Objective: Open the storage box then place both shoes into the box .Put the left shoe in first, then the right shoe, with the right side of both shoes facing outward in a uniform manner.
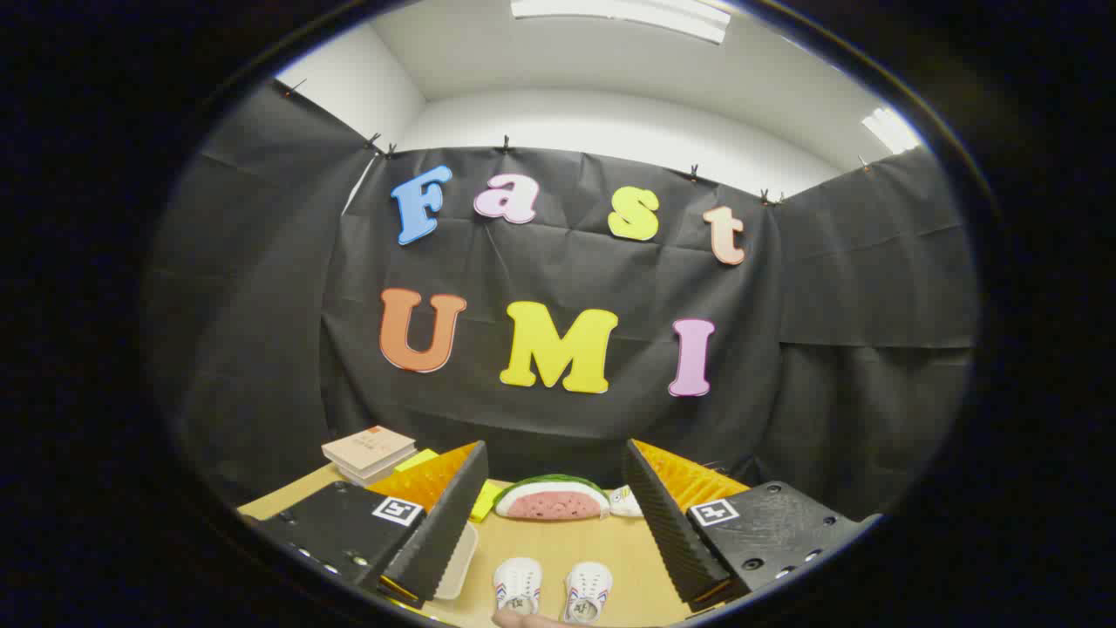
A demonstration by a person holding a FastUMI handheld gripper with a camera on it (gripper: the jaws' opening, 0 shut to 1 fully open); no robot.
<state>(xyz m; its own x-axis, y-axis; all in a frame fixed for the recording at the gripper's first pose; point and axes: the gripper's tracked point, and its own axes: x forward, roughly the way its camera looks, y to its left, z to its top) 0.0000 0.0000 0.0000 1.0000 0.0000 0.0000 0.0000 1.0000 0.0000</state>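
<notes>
Gripper [551, 523] fingers spread apart, holding nothing; both shoes [552, 586] lie side by side between them, near, toes pointing away.

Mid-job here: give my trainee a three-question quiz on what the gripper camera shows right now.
1. True or false: the gripper is shut on a shoe.
2. What lies on the table beyond the two shoes, against the black cloth? A) a watermelon slice B) a mug C) a ball
3. Fill in: the two white shoes lie side by side ____ the open fingers.

Key
1. False; the fingers are spread wide, holding nothing.
2. A, the watermelon slice.
3. Between.
</notes>
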